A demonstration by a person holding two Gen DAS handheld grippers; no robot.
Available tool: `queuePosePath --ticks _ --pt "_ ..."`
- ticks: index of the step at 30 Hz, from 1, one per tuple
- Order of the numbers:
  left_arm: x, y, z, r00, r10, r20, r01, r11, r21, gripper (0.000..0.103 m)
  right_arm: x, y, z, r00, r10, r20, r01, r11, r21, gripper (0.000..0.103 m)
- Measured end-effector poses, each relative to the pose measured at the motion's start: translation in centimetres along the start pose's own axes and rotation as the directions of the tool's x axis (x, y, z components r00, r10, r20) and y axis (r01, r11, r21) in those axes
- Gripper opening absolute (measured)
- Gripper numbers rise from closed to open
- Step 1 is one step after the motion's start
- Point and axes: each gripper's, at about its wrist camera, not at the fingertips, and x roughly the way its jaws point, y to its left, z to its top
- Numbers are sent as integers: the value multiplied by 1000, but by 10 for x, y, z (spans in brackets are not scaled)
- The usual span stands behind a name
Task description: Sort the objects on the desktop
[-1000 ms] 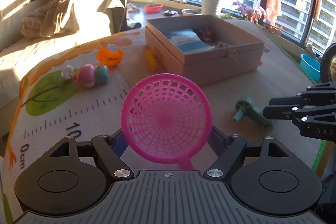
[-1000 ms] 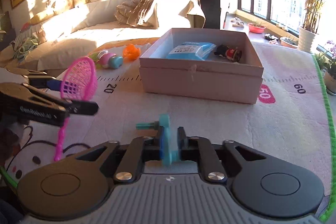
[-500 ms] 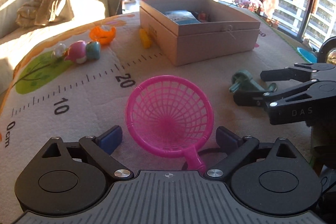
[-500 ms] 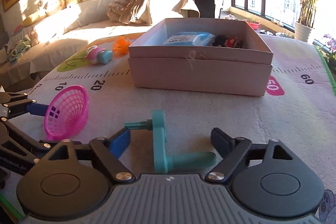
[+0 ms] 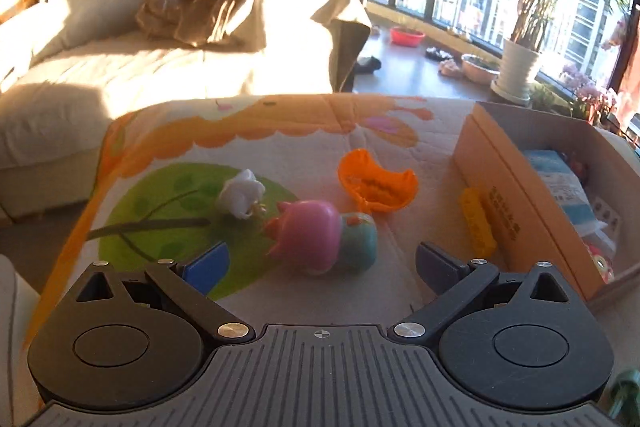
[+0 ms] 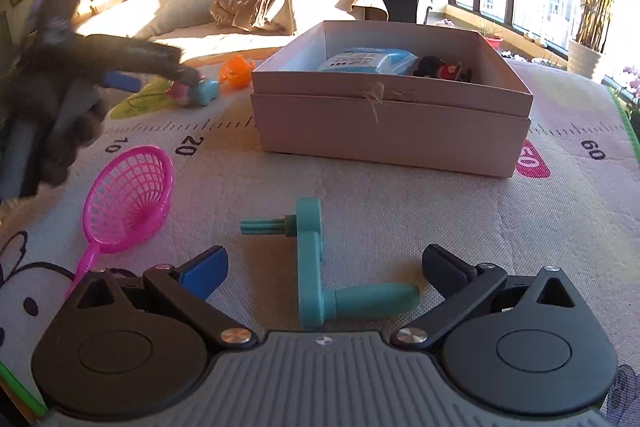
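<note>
My left tongs (image 5: 322, 263) are spread wide with nothing between the pads; jaws have just been opening. My right tongs (image 6: 324, 267) are also released wide, jaws just opened, and the teal crank (image 6: 310, 263) lies flat on the mat between them, touching neither pad.

Risks: in the left view the pink and teal toy (image 5: 324, 241) sits just beyond the jaw gap, center of frame, rounded and likely to roll or squirt out if I pinch off-center. The white toy (image 5: 240, 197) is just beside it, upper left, and could get knocked. That frame is blurred, so judging my aim is shaky. On the right, the crank is an awkward L shape; clamping its thin arm might twist it.

Outward: orange shell (image 5: 376, 183) above the toy, yellow piece (image 5: 478, 223) against the box wall at right. The box (image 6: 392, 131) fills the upper center of the right view, well apart from the crank. The pink net (image 6: 130, 197) lies at left, loose on the mat (image 6: 400, 207).
</note>
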Motion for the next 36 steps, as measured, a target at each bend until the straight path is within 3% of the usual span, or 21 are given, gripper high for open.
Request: queuePosePath --ticks 2,3,4,6,11,14,16,18,19,21,24,27,29,31,32,33,35,36 --pt "17 1 6 999 7 -31 -7 1000 -19 102 1 4 0 1000 -19 -7 19 1000 -21 103" --pt "22 1 6 999 24 -38 -25 1000 -13 96 2 5 0 1000 -23 -8 23 999 -25 103" --pt "25 0 5 998 36 -47 -36 999 2 81 1 5 -1 1000 -23 -7 22 999 -24 103" --pt "21 -2 -1 998 59 -27 -58 998 39 77 1 3 -1 1000 -17 -4 17 1000 -17 103" --pt "6 -1 -16 999 34 -25 -32 996 82 72 -1 0 -1 1000 -3 4 3 1000 -1 103" --pt "-17 -11 -36 995 -82 -55 90 983 159 72 -2 -2 -1 1000 8 9 -8 1000 11 103" --pt "-36 -20 -51 972 -212 -102 230 949 215 80 -2 -4 -1 1000 13 12 -14 1000 18 103" --pt "-52 -23 -56 957 -275 -96 290 929 229 92 -2 -3 0 1000 11 11 -11 1000 16 103" --pt "-59 -23 -54 959 -277 -59 283 930 234 97 -2 -2 0 1000 5 8 -5 1000 10 103" --pt "-67 -17 -45 970 -240 33 227 948 221 98 -1 1 0 1000 -9 2 9 1000 -5 103" --pt "-49 -4 -20 986 -61 158 35 987 159 101 -1 3 -1 1000 -16 1 16 1000 -11 103" --pt "-6 12 3 984 121 133 -134 987 93 100 -1 2 -1 1000 -14 3 14 1000 -8 103" --pt "21 25 15 982 173 80 -176 984 32 92 -1 2 -1 1000 -13 4 13 1000 -6 103" --pt "38 35 23 984 177 26 -176 984 -19 72 -2 2 -2 1000 -10 5 10 1000 -2 103" --pt "44 38 24 986 166 3 -166 985 -37 69 -2 2 -2 1000 -9 6 9 1000 -1 103" --pt "46 39 25 986 166 11 -166 985 -42 70 -2 2 -2 1000 -8 6 8 1000 0 103" --pt "42 36 22 987 162 19 -162 987 -14 59 -2 2 -1 1000 -9 6 9 1000 0 103" --pt "38 34 21 988 151 19 -151 989 1 45 -2 2 -1 1000 -9 6 9 1000 -1 103"
